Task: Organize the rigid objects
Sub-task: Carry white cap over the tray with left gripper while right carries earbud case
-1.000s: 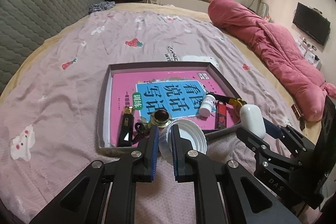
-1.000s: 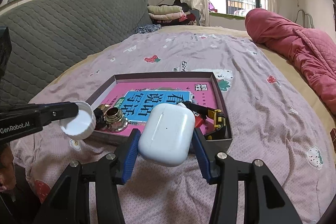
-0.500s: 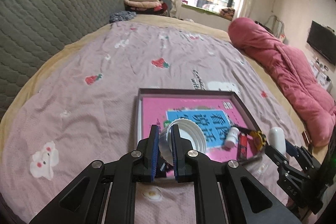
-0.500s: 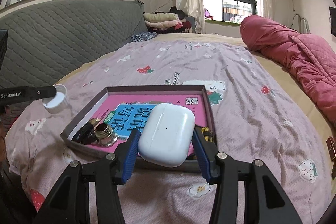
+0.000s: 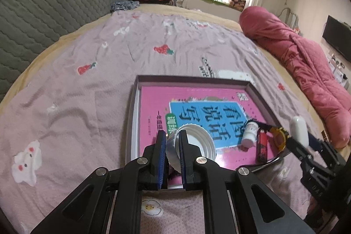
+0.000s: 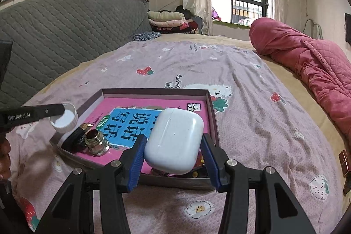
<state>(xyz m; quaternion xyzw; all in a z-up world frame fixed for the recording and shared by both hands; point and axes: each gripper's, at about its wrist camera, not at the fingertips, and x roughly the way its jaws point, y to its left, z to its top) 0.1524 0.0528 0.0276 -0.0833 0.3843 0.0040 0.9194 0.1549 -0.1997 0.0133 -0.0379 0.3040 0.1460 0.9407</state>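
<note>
Left hand-held gripper (image 5: pixel 171 154): clenched on the thin rim of a white cap (image 5: pixel 193 144), held over the near left corner of the tray (image 5: pixel 197 80) on the bed. Right hand-held gripper (image 6: pixel 173 151): grasping a white earbud case (image 6: pixel 174 142) above the near edge of the tray. Could slip free, since rim is thin and case is smooth. Only in the right view: brass piece (image 6: pixel 96 143) inside the tray. Only in the left view: small white bottle (image 5: pixel 250 134) and red lighter (image 5: pixel 261 147) there.
</note>
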